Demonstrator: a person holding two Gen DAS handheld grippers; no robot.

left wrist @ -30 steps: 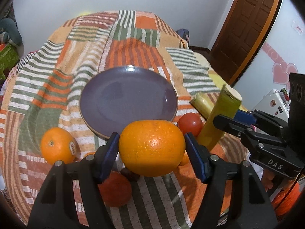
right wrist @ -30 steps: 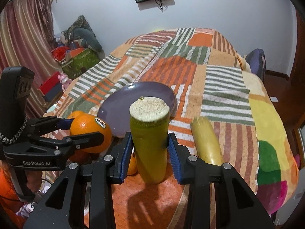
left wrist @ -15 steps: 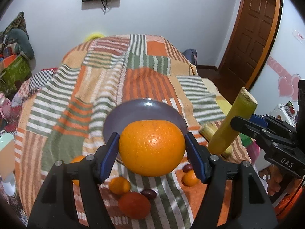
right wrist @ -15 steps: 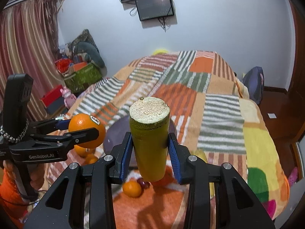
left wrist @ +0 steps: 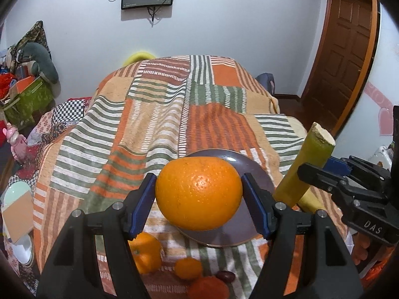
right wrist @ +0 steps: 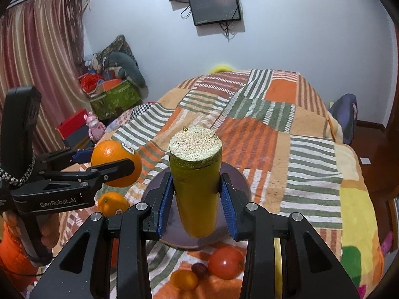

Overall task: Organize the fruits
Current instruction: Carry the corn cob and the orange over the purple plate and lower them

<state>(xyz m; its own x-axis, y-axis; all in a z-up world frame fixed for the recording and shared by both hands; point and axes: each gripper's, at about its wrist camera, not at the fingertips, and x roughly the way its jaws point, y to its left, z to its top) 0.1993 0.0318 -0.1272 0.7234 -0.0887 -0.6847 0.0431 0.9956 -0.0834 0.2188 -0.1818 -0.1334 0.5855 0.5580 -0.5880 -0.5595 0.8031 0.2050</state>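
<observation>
Right over the purple plate (left wrist: 259, 172) both grippers hang in the air, each with something clamped; the left gripper (left wrist: 198, 205) has its blue pads pressed on either side of a big orange (left wrist: 198, 194), and the right gripper (right wrist: 196, 205) is closed on a stubby yellow-green sugarcane piece (right wrist: 195, 186) held upright with its pale cut end on top; from the left camera that same cane sticks up just right of the plate, tilted.

On the near side of the plate, loose on the striped patchwork blanket (left wrist: 154, 129), there's a second orange (left wrist: 146, 253) with a sticker, a small tangerine (left wrist: 188, 267), a dark grape (left wrist: 225, 276) and a red tomato (right wrist: 225, 262); the grape sits just beside the tomato; a yellow cane-like piece (left wrist: 309, 203) lies just right of the plate, mostly hidden by the right gripper.

Past the plate the blanket runs back to the white wall; a wall screen (right wrist: 214, 7) hangs up there; far left of the plate is a green box (right wrist: 116, 98) piled with clutter, and curtains (right wrist: 37, 69); far right of it is a brown door (left wrist: 341, 57).
</observation>
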